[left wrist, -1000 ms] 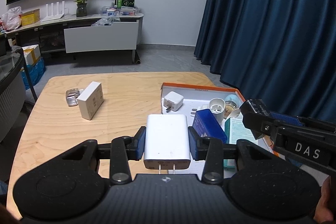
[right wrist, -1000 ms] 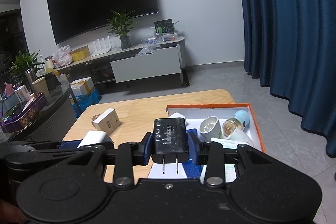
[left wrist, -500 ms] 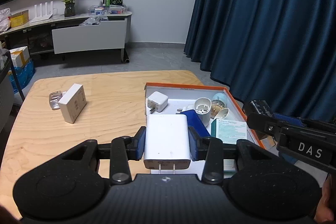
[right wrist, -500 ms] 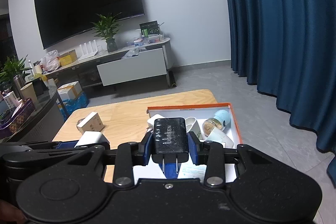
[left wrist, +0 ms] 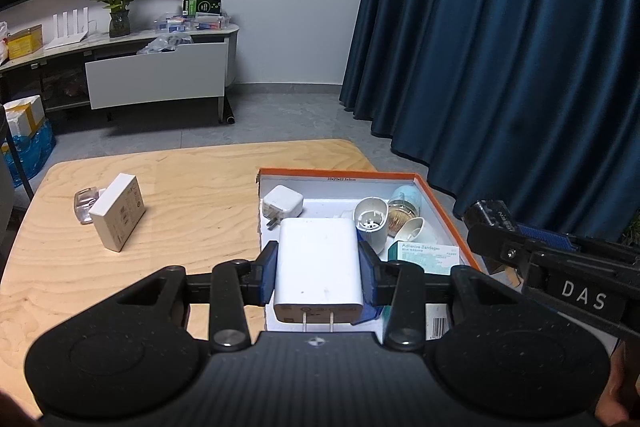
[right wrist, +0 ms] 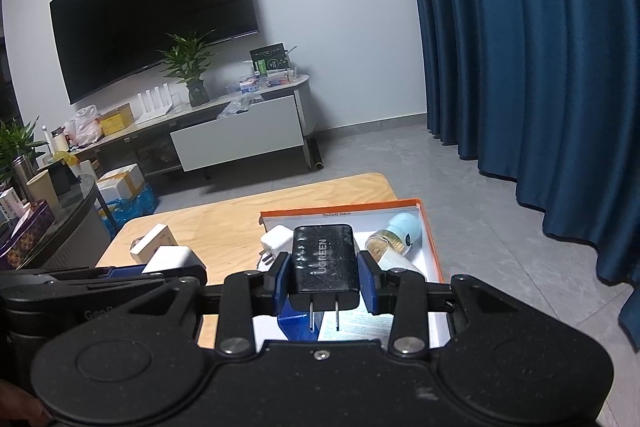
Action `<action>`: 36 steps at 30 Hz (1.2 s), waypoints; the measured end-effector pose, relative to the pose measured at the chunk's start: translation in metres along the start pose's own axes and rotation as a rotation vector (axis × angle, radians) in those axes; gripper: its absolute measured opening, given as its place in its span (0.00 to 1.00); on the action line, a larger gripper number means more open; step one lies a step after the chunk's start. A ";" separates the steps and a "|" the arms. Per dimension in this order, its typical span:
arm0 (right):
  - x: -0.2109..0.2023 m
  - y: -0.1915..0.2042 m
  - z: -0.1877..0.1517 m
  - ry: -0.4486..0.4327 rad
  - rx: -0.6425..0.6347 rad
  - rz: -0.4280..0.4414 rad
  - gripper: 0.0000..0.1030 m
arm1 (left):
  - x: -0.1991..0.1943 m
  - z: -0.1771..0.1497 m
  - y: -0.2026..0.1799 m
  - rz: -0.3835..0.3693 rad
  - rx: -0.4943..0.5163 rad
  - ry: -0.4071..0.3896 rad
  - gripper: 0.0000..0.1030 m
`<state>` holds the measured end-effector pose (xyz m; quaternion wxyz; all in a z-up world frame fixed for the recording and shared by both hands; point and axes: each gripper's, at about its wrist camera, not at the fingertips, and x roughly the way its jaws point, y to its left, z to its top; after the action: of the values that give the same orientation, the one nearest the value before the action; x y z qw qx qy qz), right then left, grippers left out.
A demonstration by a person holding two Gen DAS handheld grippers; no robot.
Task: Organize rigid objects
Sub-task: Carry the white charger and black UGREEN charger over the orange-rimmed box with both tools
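Two chargers hang over the orange-rimmed box [left wrist: 440, 203] at the desk's [left wrist: 180, 187] right: left gripper [left wrist: 318, 269] jaws pinch the white charger [left wrist: 318, 263], right gripper [right wrist: 324, 277] jaws the black charger [right wrist: 324, 263].

1. The left wrist view looks forward and down along its jaws, close over the bench [left wrist: 168, 187], with the box [left wrist: 444, 215] at 1 o'clock.
2. The right wrist view faces likewise from the right.
3. Both share the box [right wrist: 430, 239], bench [right wrist: 224, 223], cabinet and curtain.
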<state>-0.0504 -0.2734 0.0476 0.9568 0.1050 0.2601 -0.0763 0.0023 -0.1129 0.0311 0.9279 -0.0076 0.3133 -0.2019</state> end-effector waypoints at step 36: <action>0.032 -0.014 0.005 0.020 0.021 -0.029 0.43 | 0.038 0.021 0.000 -0.010 0.005 0.035 0.40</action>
<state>-0.0233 -0.2910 0.0333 0.9519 0.1119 0.2701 -0.0919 0.0420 -0.1299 0.0255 0.9213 -0.0031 0.3289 -0.2075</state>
